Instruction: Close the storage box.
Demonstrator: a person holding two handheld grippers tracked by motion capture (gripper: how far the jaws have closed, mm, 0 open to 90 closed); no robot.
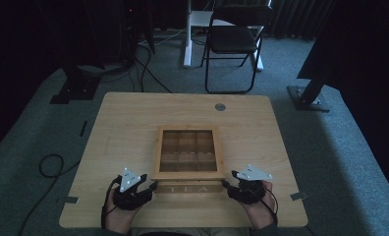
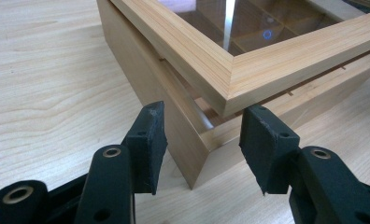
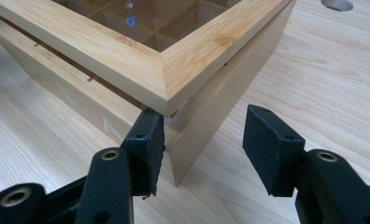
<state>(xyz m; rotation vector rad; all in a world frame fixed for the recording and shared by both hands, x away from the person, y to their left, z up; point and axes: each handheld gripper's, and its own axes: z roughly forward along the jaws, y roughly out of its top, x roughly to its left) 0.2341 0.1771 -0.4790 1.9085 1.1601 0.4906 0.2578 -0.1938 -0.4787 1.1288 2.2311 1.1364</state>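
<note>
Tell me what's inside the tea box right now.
Through the glass lid of the tea box, wooden dividers form compartments. Dim light and glare hide whether they hold anything.

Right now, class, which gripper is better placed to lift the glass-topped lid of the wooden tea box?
The right gripper, probably: its open jaws sit at the box's near corner with one pad tip right under the raised lid edge. The left gripper is open too, but straddles the base corner below the lid.
</note>
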